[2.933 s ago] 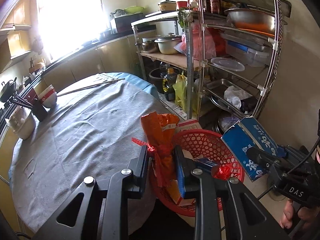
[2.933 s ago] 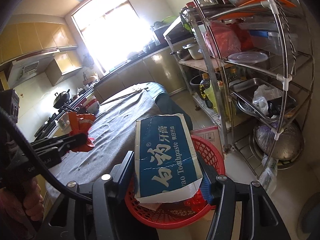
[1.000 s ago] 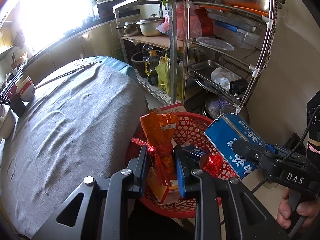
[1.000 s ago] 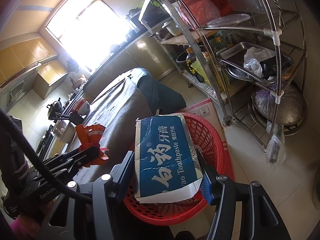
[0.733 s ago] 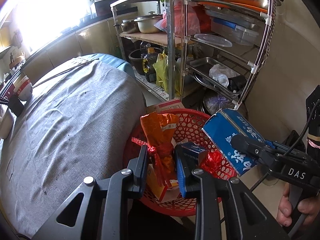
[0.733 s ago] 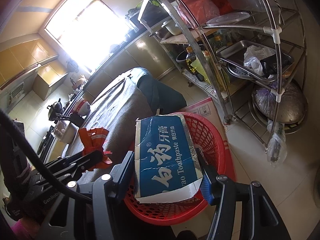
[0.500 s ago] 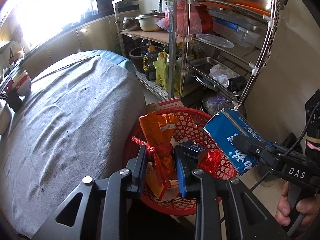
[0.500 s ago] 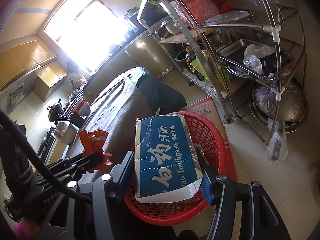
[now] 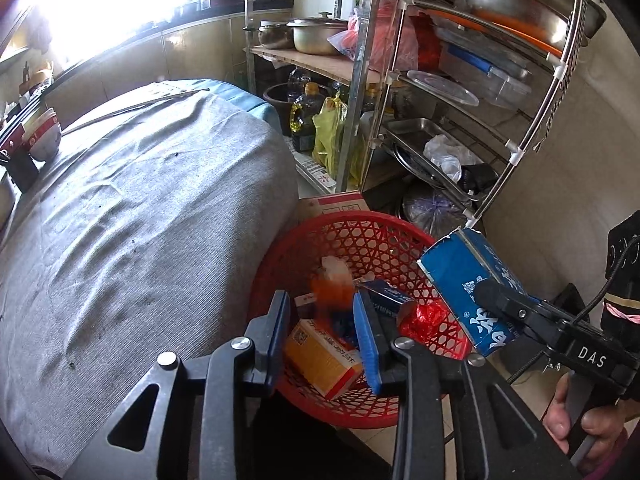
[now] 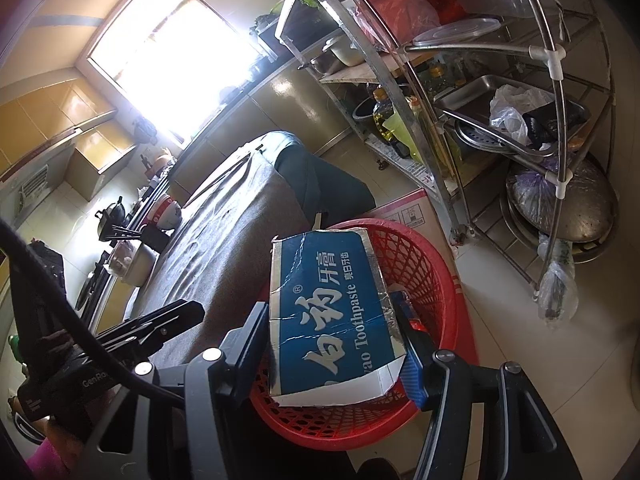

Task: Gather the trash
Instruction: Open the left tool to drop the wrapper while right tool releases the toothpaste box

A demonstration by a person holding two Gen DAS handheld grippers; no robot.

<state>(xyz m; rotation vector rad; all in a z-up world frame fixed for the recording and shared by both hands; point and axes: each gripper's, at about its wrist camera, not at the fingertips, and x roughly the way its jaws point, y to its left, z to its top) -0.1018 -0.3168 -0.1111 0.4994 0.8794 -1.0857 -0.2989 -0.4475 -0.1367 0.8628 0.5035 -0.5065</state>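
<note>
Toothpaste box (image 10: 332, 312) over red basket (image 10: 432, 280), steel rack (image 10: 532, 92) beside

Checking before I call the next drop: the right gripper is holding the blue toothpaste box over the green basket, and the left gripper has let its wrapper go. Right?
Not quite: the basket is red, not green, as the right wrist view shows. The rest stands: the right gripper clamps the blue toothpaste box above it, and the left gripper, jaws opening, has the orange wrapper falling blurred between them.
</note>
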